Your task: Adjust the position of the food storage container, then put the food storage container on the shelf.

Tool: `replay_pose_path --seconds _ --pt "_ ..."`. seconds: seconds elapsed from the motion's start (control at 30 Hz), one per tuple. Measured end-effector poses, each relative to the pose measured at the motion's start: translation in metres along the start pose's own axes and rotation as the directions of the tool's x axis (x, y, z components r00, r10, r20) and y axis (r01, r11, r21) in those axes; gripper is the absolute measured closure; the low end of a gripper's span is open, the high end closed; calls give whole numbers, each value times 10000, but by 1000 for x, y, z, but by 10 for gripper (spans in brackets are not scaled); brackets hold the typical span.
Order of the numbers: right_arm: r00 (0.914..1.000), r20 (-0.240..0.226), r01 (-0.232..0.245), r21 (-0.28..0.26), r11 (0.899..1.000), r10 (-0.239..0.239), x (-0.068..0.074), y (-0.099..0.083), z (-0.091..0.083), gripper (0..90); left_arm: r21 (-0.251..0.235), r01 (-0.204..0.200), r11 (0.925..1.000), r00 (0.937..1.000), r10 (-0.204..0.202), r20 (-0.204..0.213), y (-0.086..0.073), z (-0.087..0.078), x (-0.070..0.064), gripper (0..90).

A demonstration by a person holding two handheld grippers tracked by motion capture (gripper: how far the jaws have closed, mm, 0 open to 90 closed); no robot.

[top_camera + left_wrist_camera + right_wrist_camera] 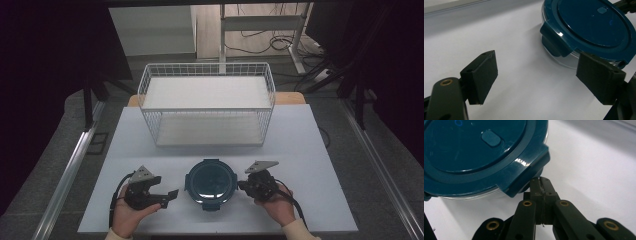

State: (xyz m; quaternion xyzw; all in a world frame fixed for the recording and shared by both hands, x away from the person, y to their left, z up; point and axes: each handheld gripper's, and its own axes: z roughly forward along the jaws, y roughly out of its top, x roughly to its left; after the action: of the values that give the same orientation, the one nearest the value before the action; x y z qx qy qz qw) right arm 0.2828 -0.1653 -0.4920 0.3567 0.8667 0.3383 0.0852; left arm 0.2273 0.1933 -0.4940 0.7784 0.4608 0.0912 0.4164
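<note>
Round container with teal clip lid [210,182] at lower centre, all side clips seemingly down. Right gripper [540,185] jaws together, nosed under a clip [529,176], perhaps touching. Left gripper [536,77] spread wide beside opposite clip [552,40]. Unlatching barely begun; wire basket [207,102] unused behind.

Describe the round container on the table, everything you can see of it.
The round container has a dark teal lid with four fold-down latch tabs, a small oval valve and a clear glass-like base. It sits flat, lid on, on the white table before the wire basket. The shut right gripper presses under one tab; the open left gripper stands apart.
</note>
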Motion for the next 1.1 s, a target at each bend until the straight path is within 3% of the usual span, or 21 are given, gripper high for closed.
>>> replay_pose_path --seconds 0.1,0.2,0.3,0.4,0.5,0.6,0.7,1.1 --pt "9999 -63 -160 -282 9995 158 -2 -1 -6 897 -105 64 9999 10000 -65 -51 0 -3 1 168" --pt "9976 -257 -661 -1102 9917 636 -6 -9 -30 895 -215 144 9997 9999 -145 -49 1 -5 3 168" --pt "9965 -384 -793 -1399 9870 746 -8 -14 -39 885 -218 159 9996 9999 -160 -45 1 -6 3 168" --pt "9918 -1071 -920 -2140 9725 702 -11 -21 -50 530 -226 148 9996 9999 -149 -49 1 -5 3 168" --pt "9795 -1682 -1523 -2564 9545 1112 -14 -21 -53 341 -240 169 9996 9999 -169 -16 1 -6 2 167" --pt "9689 -1950 -2010 -2626 9437 1521 -16 -20 -52 246 -305 240 9992 9997 -238 44 1 -7 2 165" --pt "9616 -2083 -2295 -2525 9400 1788 -17 -22 -49 193 -379 329 9987 9994 -326 76 2 -8 2 163" --pt "9593 -2069 -2371 -2201 9462 1923 -15 -20 -46 164 -517 786 9956 9955 -756 575 5 -10 1 153"
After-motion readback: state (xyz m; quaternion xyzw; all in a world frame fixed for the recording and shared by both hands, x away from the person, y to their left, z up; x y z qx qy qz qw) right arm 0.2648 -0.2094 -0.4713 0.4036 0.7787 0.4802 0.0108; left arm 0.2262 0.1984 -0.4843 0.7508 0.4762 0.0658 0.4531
